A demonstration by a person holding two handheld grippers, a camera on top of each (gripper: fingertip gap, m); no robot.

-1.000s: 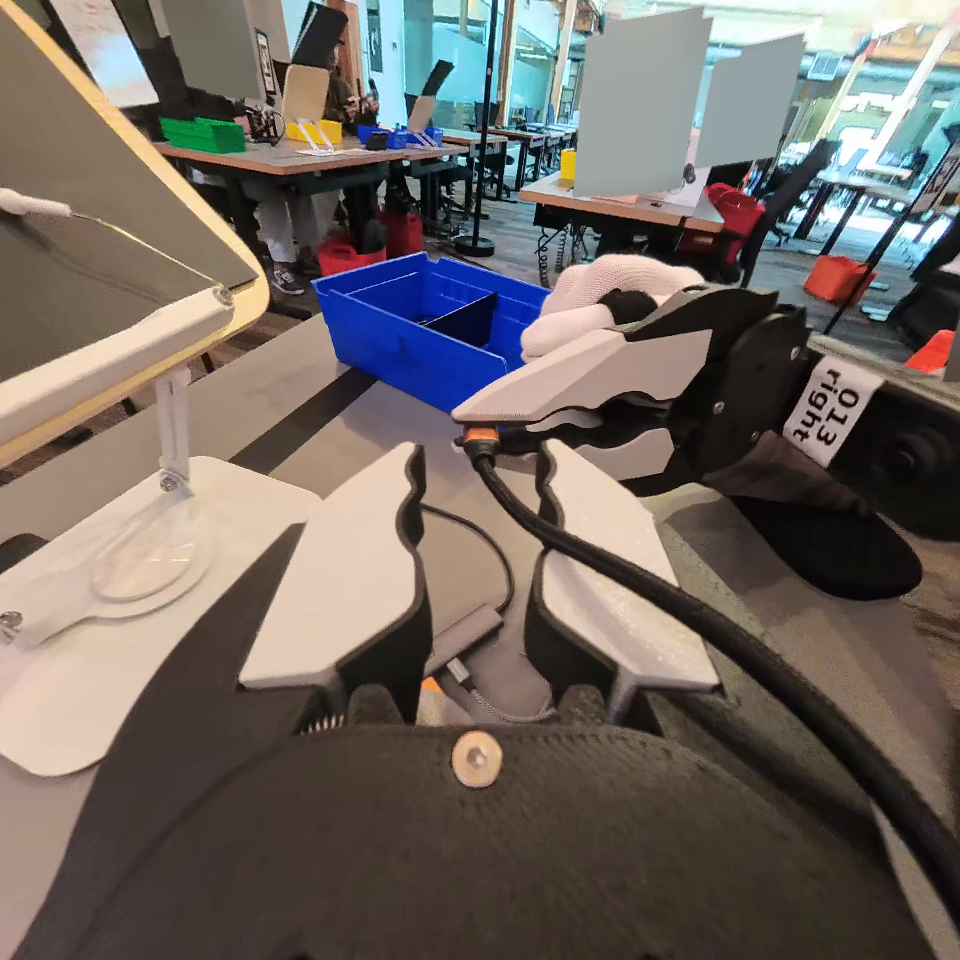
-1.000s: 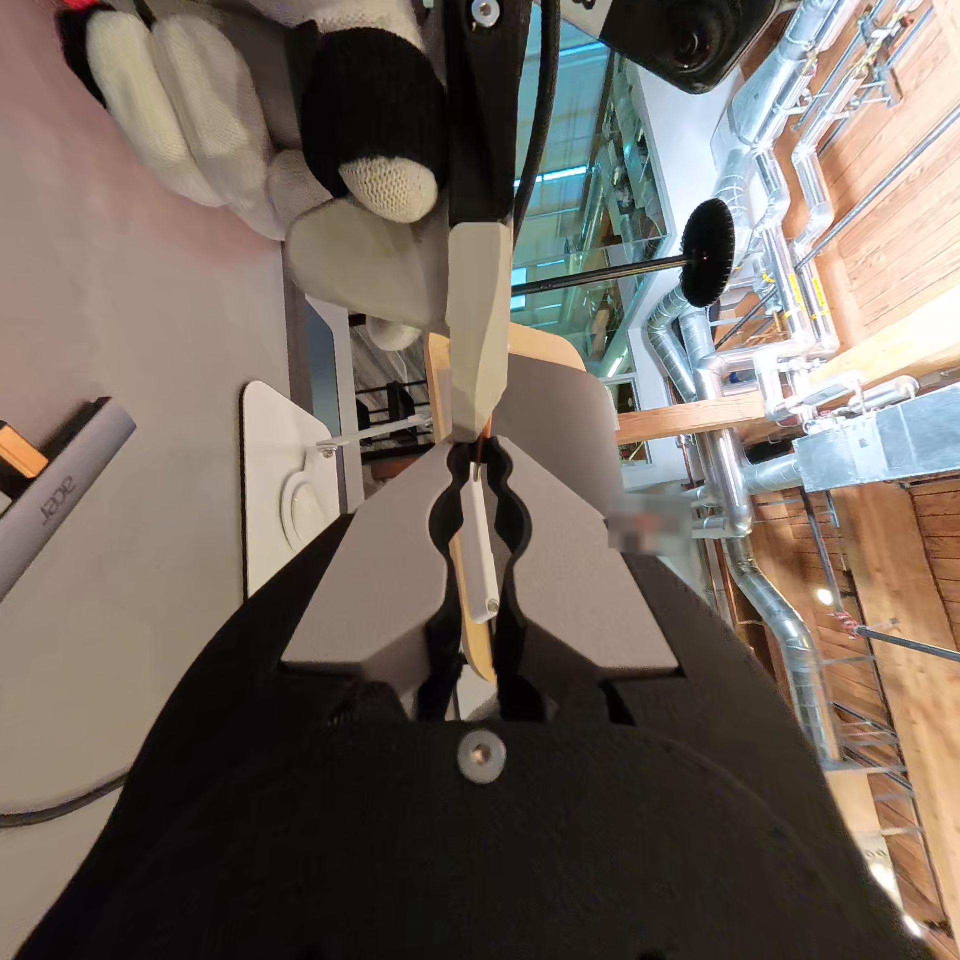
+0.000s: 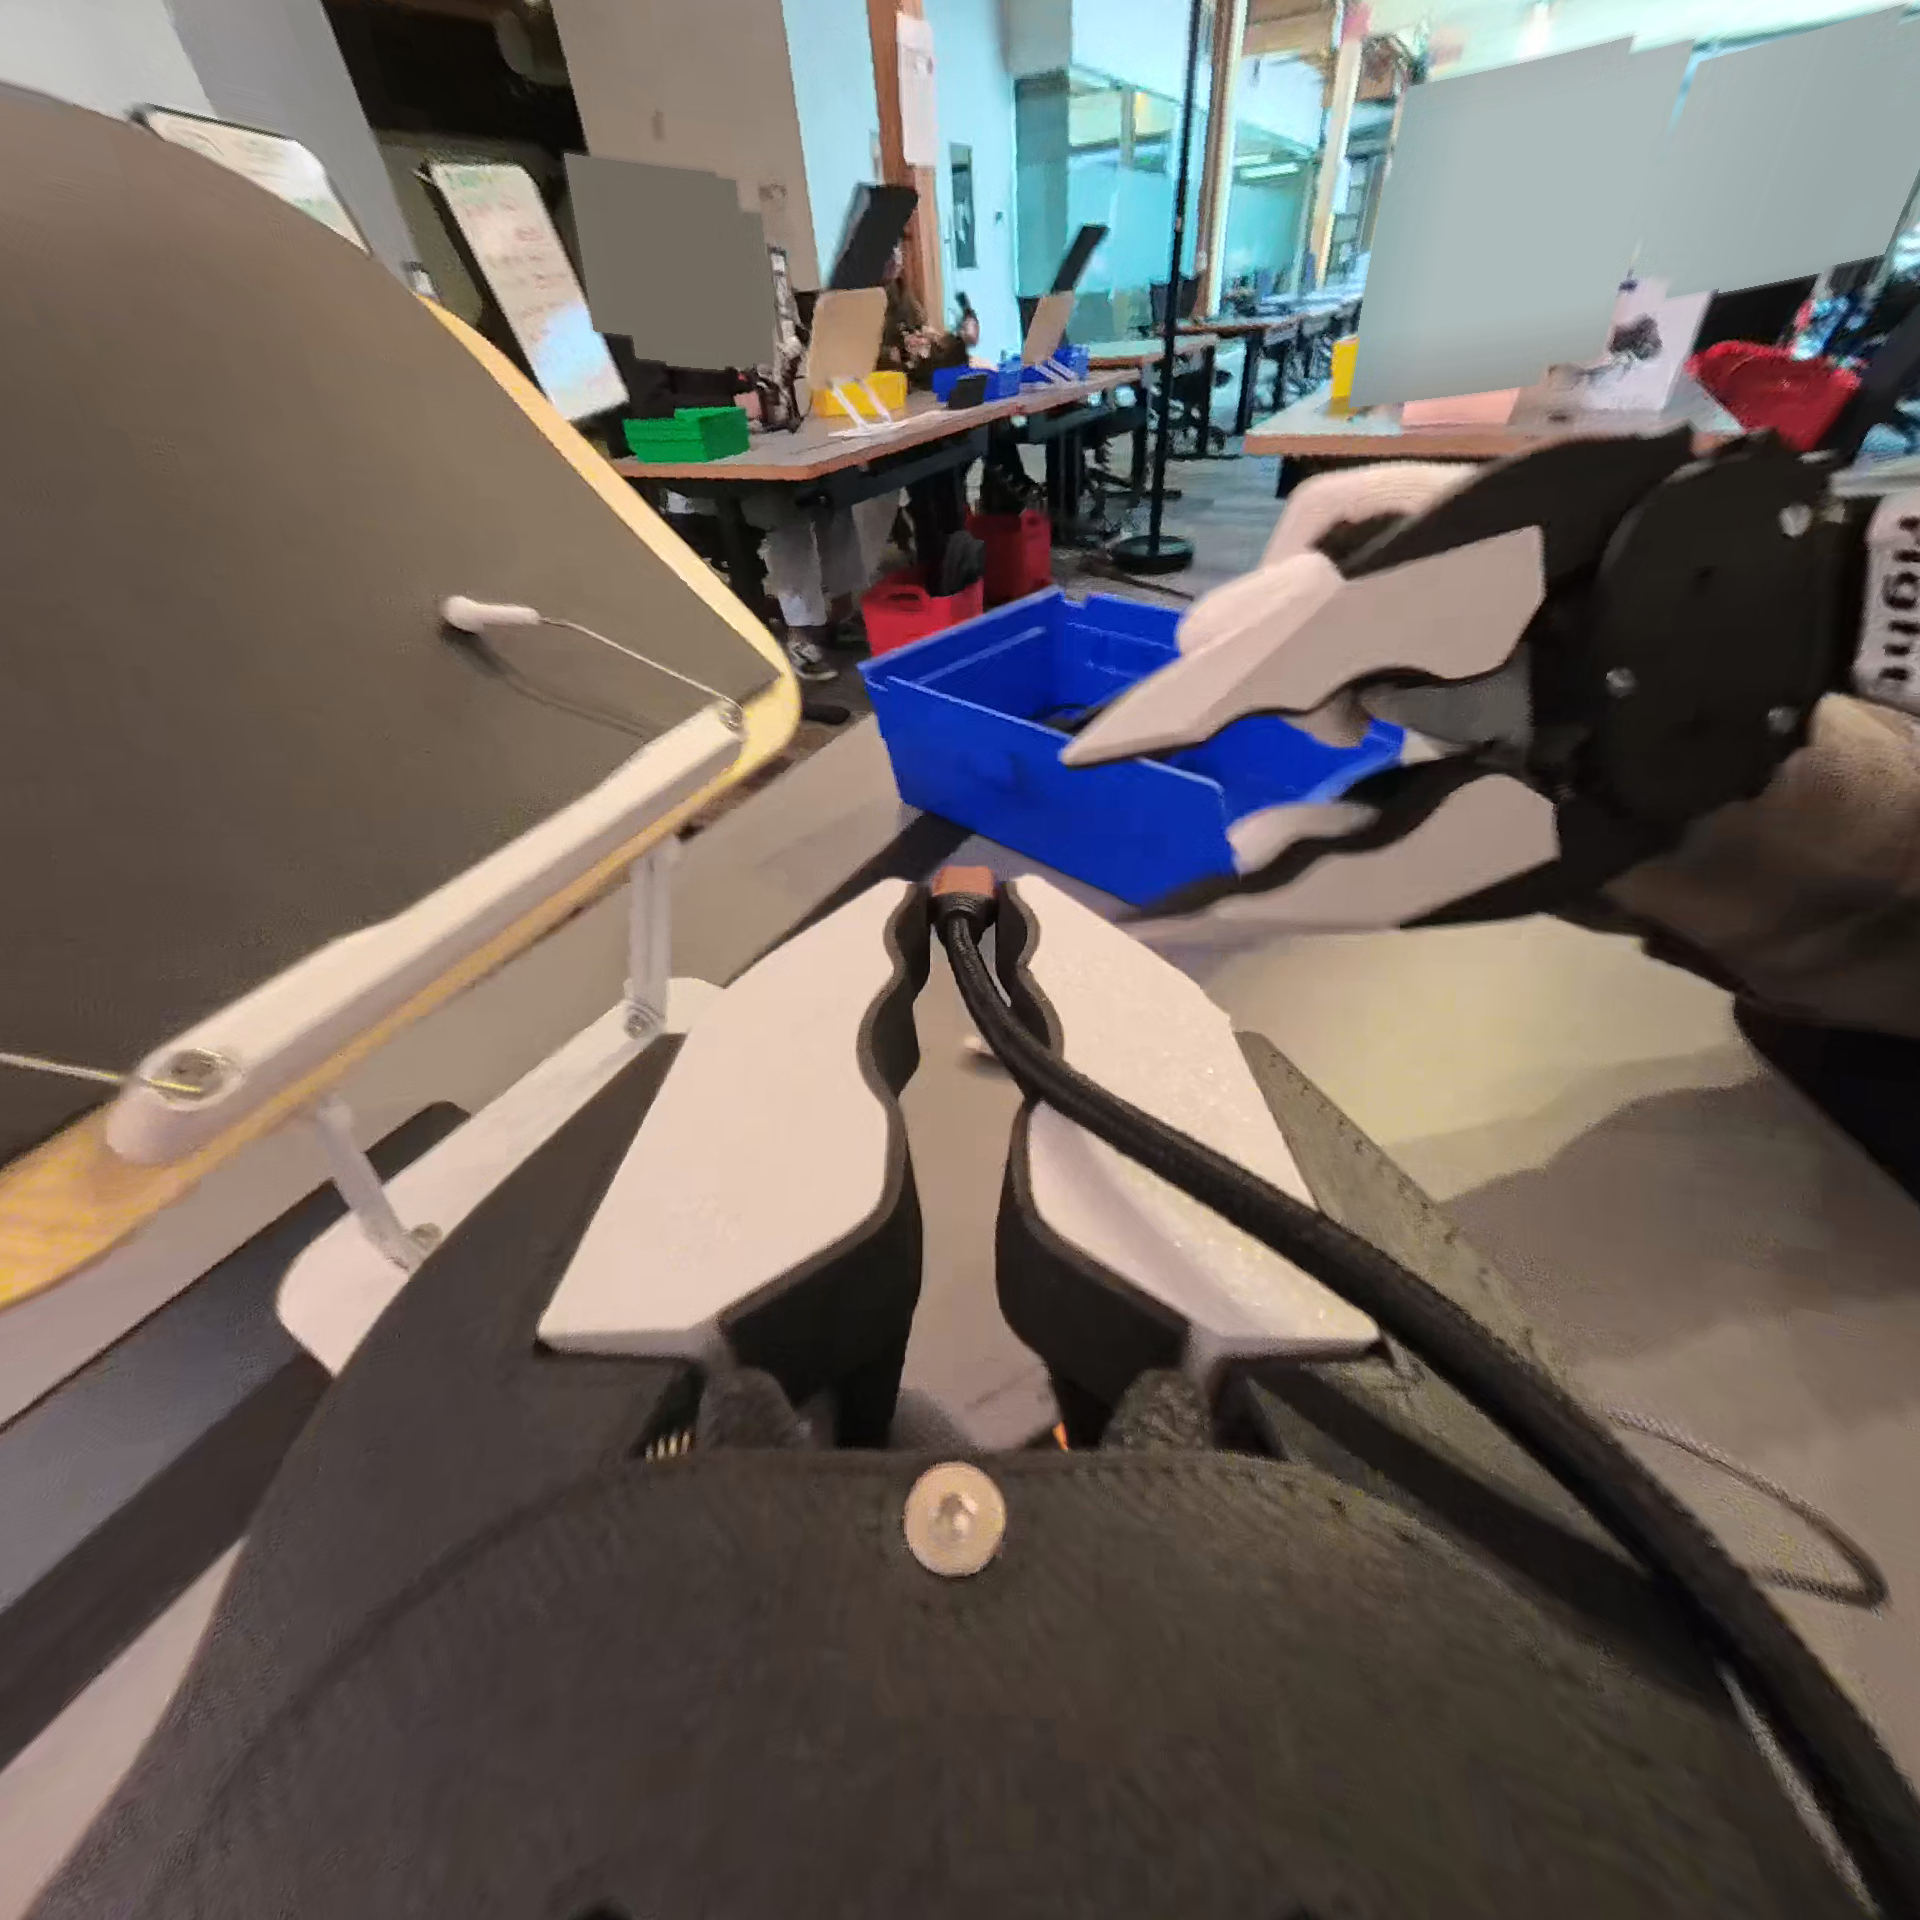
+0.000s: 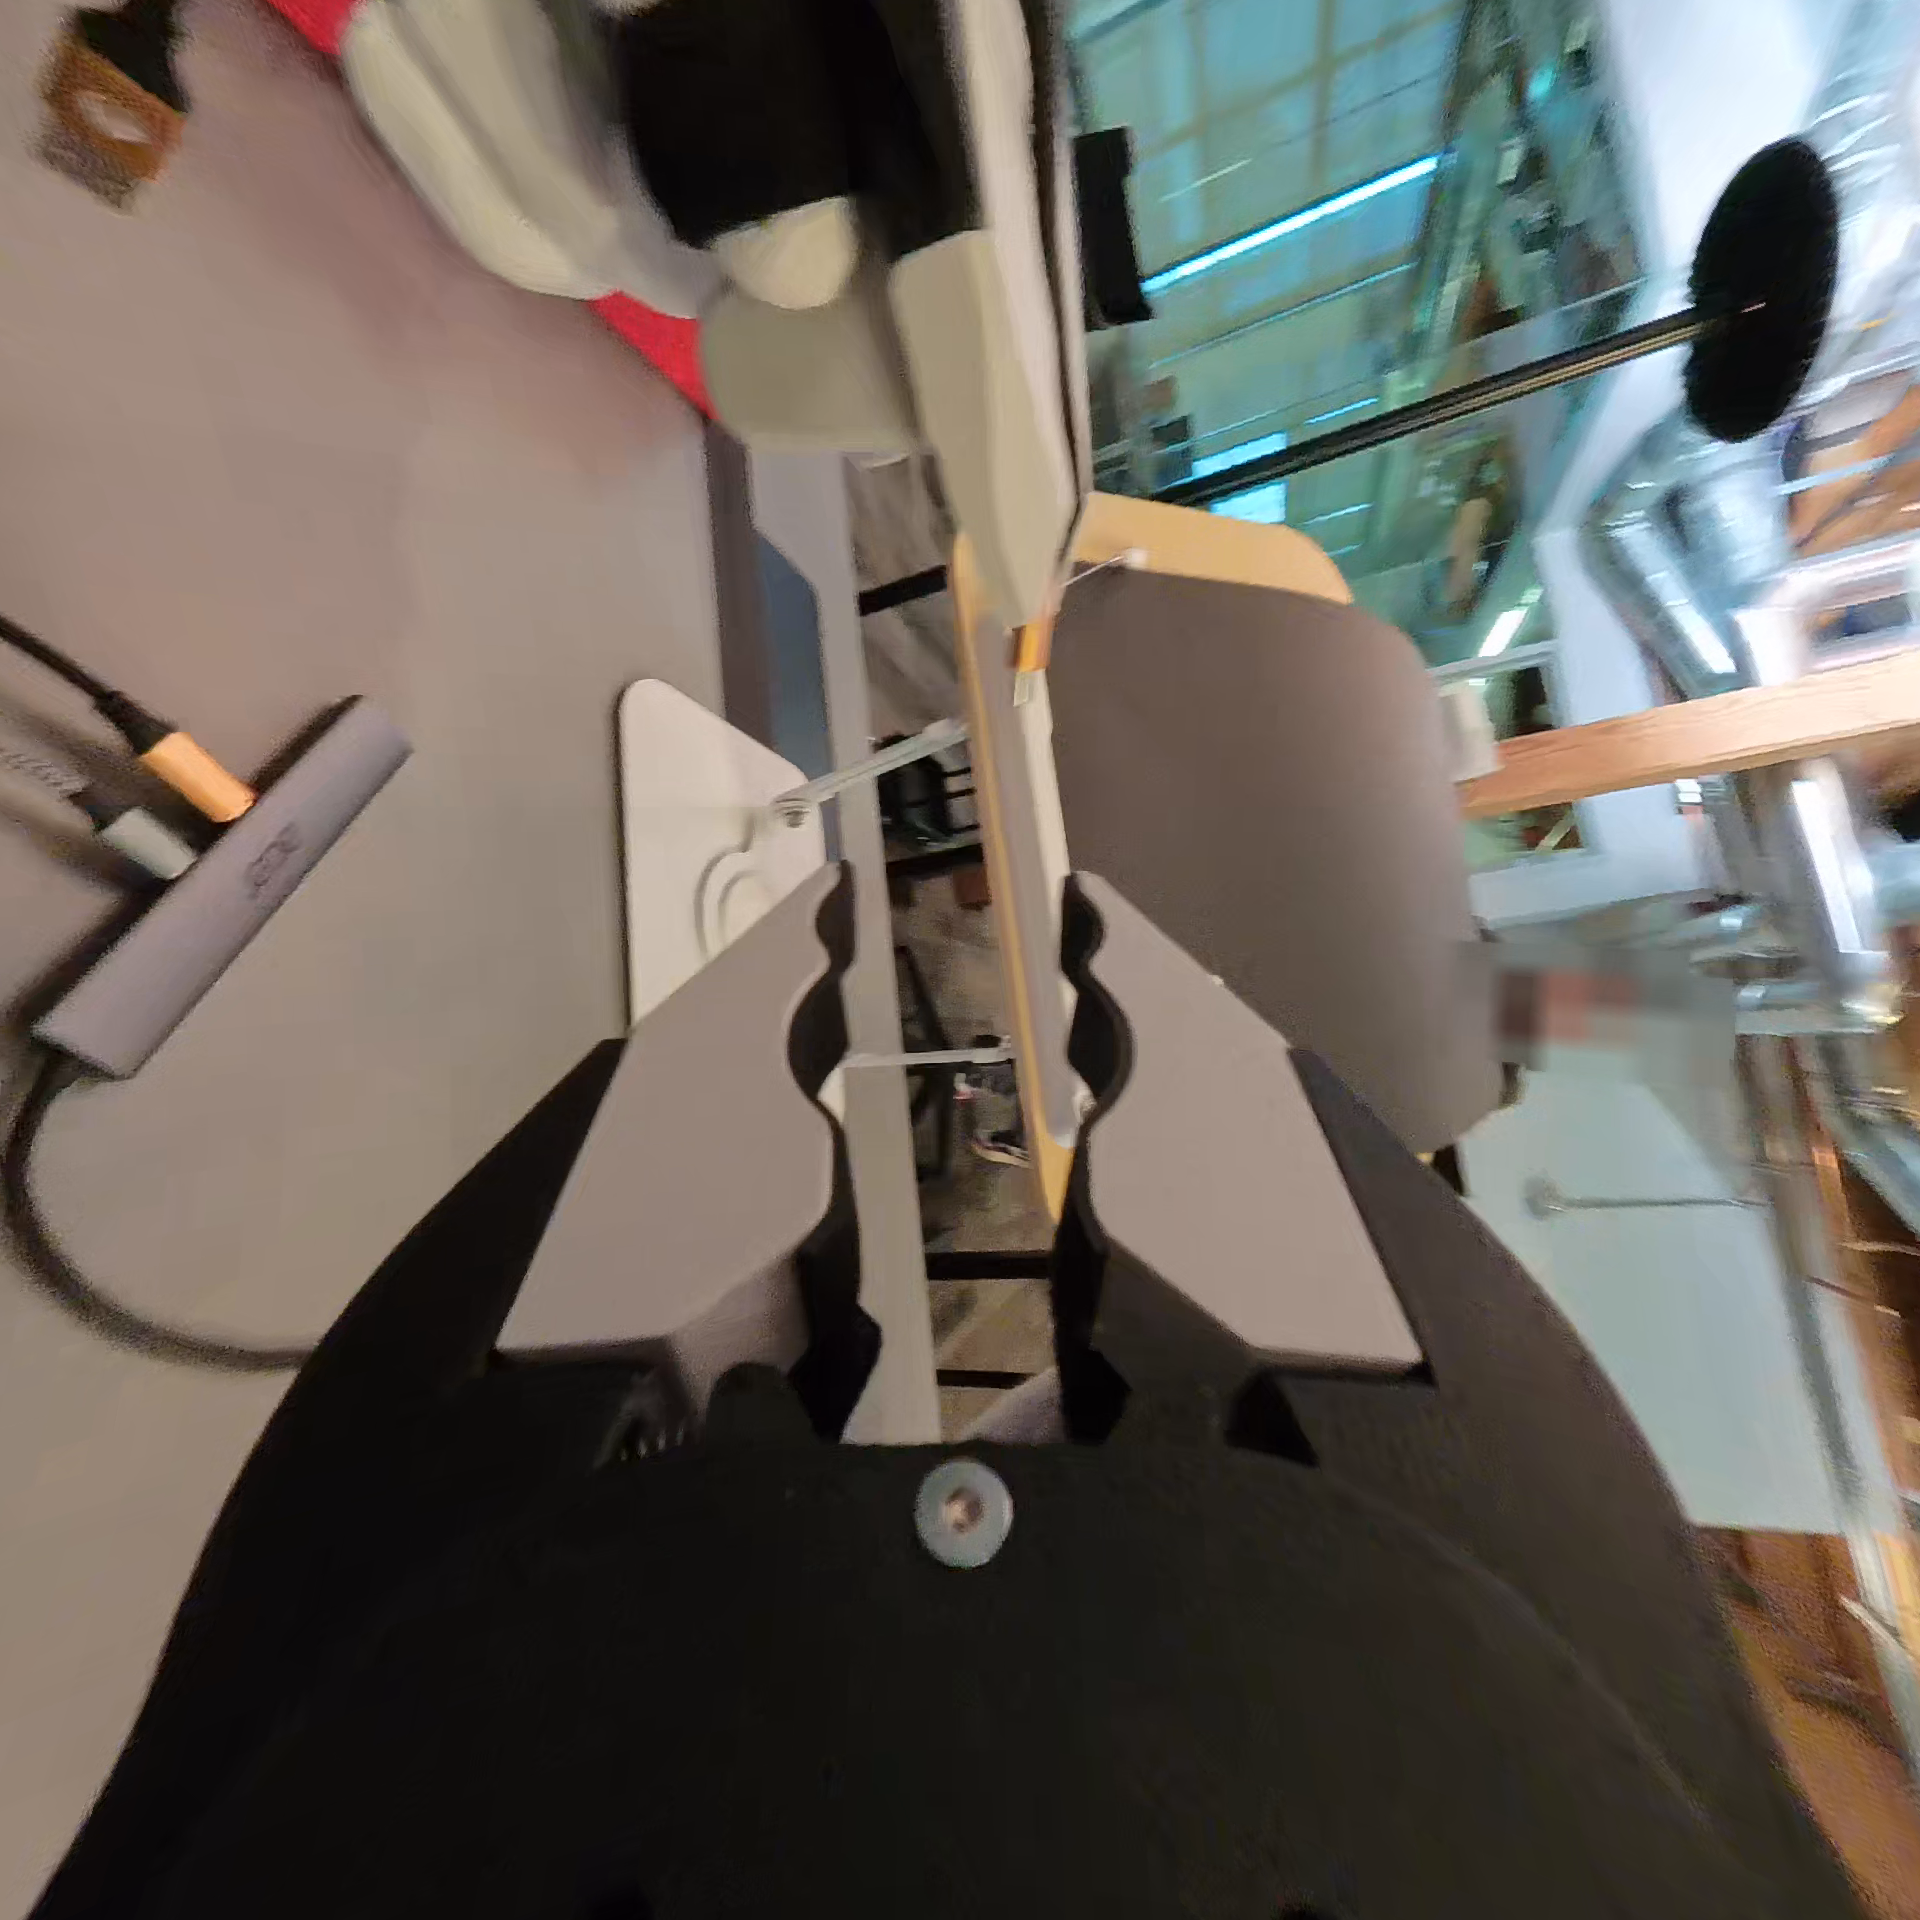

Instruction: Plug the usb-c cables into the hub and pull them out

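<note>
My left gripper [image 3: 961, 904] is shut on a black braided usb-c cable [image 3: 1195, 1174], just behind its orange plug [image 3: 961, 885], and holds it above the grey table. The cable trails back to the right. My right gripper [image 4: 961, 894] is open and empty; in the left wrist view it [image 3: 1153, 800] hangs to the right of the plug, apart from it. In the right wrist view the grey hub [image 4: 223, 894] lies on the table at the left, with an orange-plug cable [image 4: 197, 781] and a silver plug [image 4: 140, 840] in its side. The left gripper [image 4: 1023, 613] shows there with the plug.
A dark board [image 3: 312, 623] on a white stand [image 3: 343, 1278] rises close on the left. A blue bin [image 3: 1039, 790] stands on the table behind the grippers. The hub's own lead [image 4: 62, 1278] curves toward the near edge. Gloved hands hold both grippers. From the right gripper's tips to the grey hub [image 4: 223, 894] is close to 15 centimeters.
The right gripper has let go of the orange plug and opened, drawing back. The left gripper has shut on the cable behind the plug and lifted it.
</note>
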